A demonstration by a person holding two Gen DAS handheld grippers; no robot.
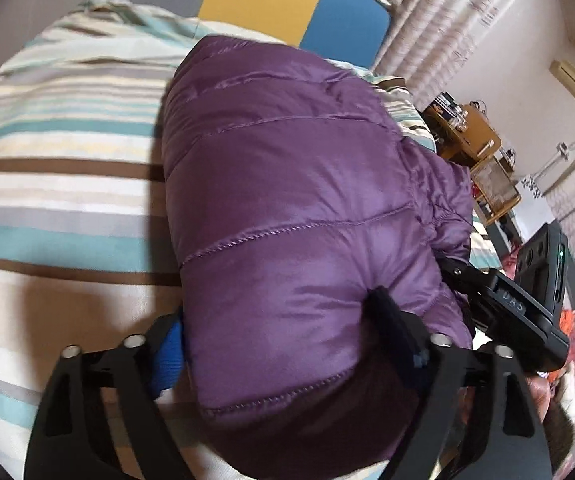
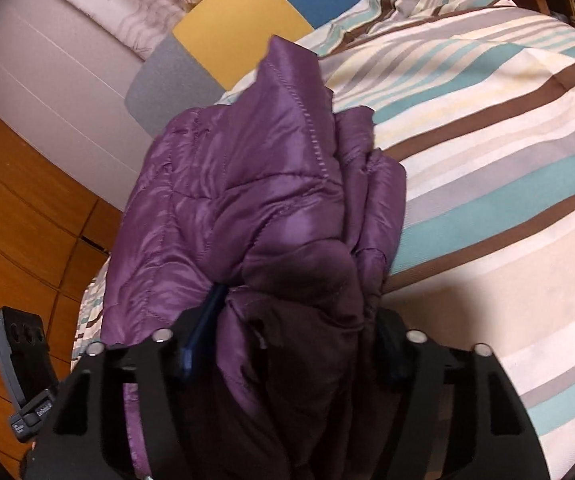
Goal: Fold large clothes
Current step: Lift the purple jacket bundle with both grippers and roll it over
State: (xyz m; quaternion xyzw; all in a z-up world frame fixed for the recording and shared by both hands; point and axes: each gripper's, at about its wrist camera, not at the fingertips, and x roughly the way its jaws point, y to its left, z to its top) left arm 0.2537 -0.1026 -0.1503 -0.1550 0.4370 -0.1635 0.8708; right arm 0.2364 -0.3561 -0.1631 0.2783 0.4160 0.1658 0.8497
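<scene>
Jacket: purple quilted puffer jacket (image 1: 287, 208), bunched/folded over, lying on striped bedding (image 1: 59, 184) w/ its near end raised into both grippers; in right wrist view it sits at the bed's edge next to the floor.
Left gripper: left gripper (image 1: 283, 340) has jaws set mid-wide, jacket's padded edge filling the gap btwn them; blue pad on one finger (image 1: 169, 356) pressed against the fabric, other finger dug into the quilting. Holding the jacket.
Right gripper: right gripper (image 2: 291, 344) jaws clamped on a thick wad of the jacket's dark, shadowed fabric; blue-padded finger (image 2: 203, 328) tucked into a fold on one side.
Relation: right gripper's body visible in left wrist view just beside the jacket's far side; both grip the same near end, close together.
Bedding: teal/brown/cream stripes, wrinkled near headboard.
Headboard: padded, grey/yellow/blue panels (image 2: 243, 24), behind the jacket.
Floor: orange-brown wood (image 2: 19, 216), beside bed.
Bkgd: patterned curtain (image 1: 439, 16), wooden shelf unit (image 1: 467, 136) w/ small items, too blurred to ID.
</scene>
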